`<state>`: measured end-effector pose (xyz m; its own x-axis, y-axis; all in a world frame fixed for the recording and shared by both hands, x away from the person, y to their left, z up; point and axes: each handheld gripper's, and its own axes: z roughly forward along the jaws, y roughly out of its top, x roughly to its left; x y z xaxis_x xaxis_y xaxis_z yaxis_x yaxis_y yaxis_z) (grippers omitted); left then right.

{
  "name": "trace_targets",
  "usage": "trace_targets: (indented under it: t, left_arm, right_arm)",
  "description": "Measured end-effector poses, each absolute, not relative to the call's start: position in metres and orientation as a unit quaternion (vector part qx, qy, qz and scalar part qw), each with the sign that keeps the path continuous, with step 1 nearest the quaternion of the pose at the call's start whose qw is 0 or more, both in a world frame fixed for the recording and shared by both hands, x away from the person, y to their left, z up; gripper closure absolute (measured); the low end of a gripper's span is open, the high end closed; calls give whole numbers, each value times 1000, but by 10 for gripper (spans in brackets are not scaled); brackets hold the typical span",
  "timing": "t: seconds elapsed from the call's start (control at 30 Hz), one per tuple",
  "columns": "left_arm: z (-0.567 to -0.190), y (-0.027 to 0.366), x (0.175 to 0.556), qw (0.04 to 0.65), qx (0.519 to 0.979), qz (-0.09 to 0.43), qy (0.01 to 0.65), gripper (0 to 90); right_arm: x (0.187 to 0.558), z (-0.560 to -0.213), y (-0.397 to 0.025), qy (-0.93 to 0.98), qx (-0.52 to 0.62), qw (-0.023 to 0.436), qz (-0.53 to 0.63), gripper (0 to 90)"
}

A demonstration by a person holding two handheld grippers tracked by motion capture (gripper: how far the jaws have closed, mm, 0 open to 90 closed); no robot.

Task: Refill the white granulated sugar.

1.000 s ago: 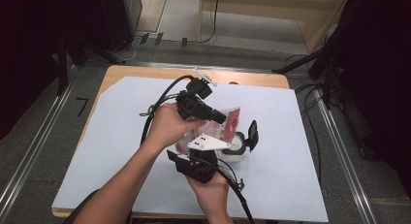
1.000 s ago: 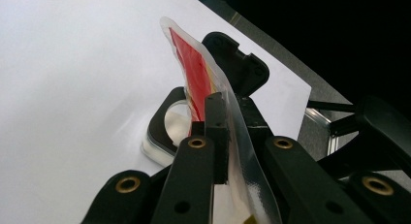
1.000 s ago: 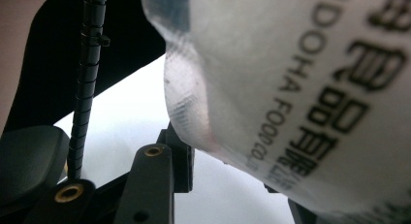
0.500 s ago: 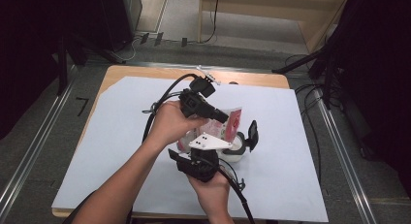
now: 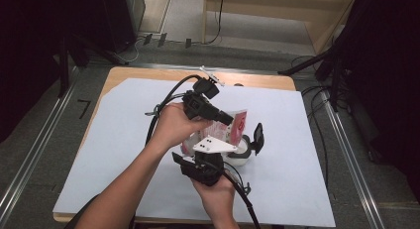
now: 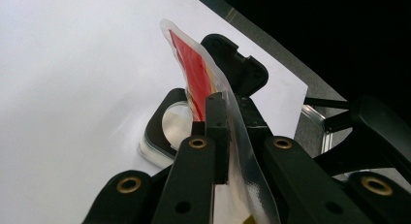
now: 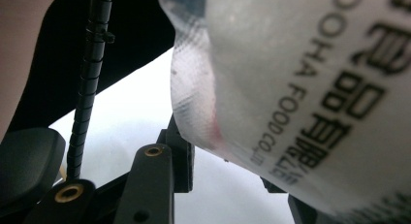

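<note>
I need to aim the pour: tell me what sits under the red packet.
Under the packet sits a round container with its black lid flipped open, on the white table. Its inside is hidden.

A pale wooden tabletop [image 5: 124,74] under a white paper sheet [image 5: 297,140] stands on grey carpeted floor [image 5: 183,21], dark surroundings.

The pouch [image 6: 196,73] is clear plastic with a red panel edged in pale yellow; in the right gripper view its milky back [image 7: 310,88] carries black print. Both hand-held grippers are black, with brass-coloured rivets. At mid-frame, a container [image 5: 242,154] is white with a black lid. The surface [image 5: 307,140] is white over a tan wooden edge.
</note>
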<state>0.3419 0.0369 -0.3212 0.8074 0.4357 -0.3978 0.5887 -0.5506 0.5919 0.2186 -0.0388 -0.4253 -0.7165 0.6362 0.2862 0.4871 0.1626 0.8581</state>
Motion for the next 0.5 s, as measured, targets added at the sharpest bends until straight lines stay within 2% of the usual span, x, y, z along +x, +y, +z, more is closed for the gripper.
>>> trace_targets:
  t: [0.5]
  left_arm:
    - [-316, 34, 345, 361, 881, -102, 288, 874]
  right_arm:
    - [220, -422, -39, 756, 369, 74, 535, 637]
